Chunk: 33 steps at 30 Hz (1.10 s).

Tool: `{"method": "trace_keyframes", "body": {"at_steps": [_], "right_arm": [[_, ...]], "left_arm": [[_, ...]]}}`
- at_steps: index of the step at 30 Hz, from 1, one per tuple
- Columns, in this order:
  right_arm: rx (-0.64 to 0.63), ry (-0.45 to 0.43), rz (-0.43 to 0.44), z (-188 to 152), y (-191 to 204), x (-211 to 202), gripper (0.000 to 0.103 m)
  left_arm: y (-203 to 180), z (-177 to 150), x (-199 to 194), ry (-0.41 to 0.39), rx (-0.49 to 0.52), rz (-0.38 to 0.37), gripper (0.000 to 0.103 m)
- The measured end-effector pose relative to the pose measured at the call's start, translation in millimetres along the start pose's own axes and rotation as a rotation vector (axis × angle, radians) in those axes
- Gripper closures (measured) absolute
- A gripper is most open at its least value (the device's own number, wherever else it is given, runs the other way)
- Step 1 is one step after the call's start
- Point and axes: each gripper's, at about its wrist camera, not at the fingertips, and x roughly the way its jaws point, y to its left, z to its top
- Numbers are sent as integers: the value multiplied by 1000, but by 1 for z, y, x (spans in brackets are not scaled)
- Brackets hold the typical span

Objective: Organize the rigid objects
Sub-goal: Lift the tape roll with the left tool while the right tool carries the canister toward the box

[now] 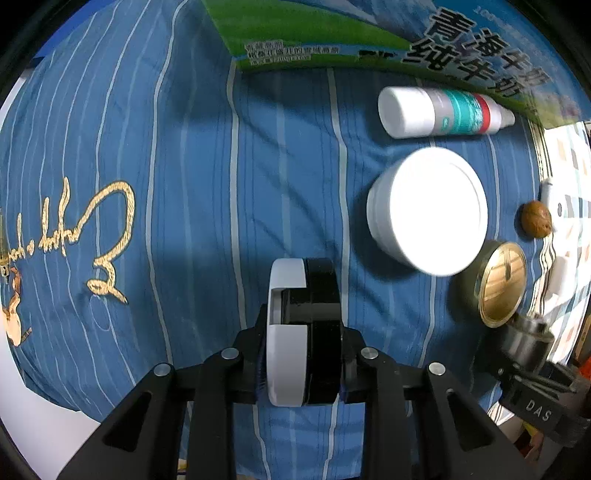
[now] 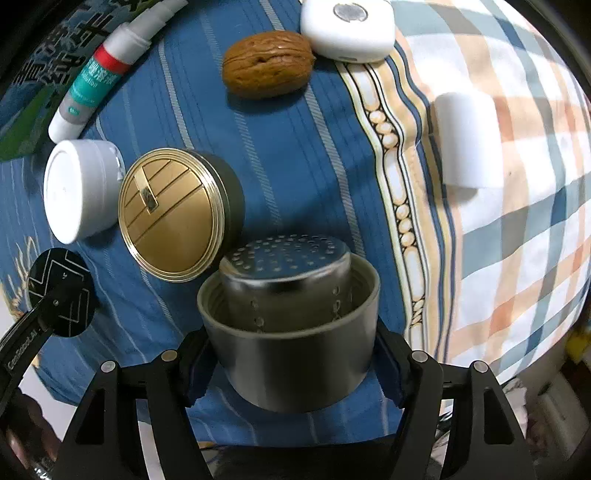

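Observation:
My left gripper (image 1: 303,365) points straight down over the blue striped sheet and is shut on a round black-and-white disc-shaped case (image 1: 303,325), which stands on edge between the pads. The same case (image 2: 61,291) shows at the lower left of the right wrist view. My right gripper (image 2: 291,354) hugs a grey metal cup with a perforated strainer insert (image 2: 291,325), its fingers against both sides. That cup (image 1: 528,339) shows at the right edge of the left wrist view. A gold-lidded tin (image 2: 170,214) lies just beyond it.
A white jar (image 1: 428,210), a spray bottle (image 1: 443,112) and a walnut (image 2: 267,64) lie on the sheet (image 1: 184,184). A milk carton (image 1: 332,29) borders the far side. On the plaid fabric (image 2: 517,240) sit a white square device (image 2: 347,29) and a white cylinder (image 2: 465,140).

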Motion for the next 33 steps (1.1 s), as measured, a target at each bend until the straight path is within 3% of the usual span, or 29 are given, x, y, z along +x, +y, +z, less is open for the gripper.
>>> {"method": "trace_keyframes", "body": {"at_steps": [16,25,33], "right_arm": [[-32,-25,-17,-4,8,21,30],[-47,-43,13,-30,-9,-6,30],[-63,-84,83,-66,-16,-36,30]], "left_arm": [[13,-19,10,-9,-29,-35,79],[17,-42,7,-32,-35,-60,79],[23,-51,-29,-92,2,-108,79]]}}
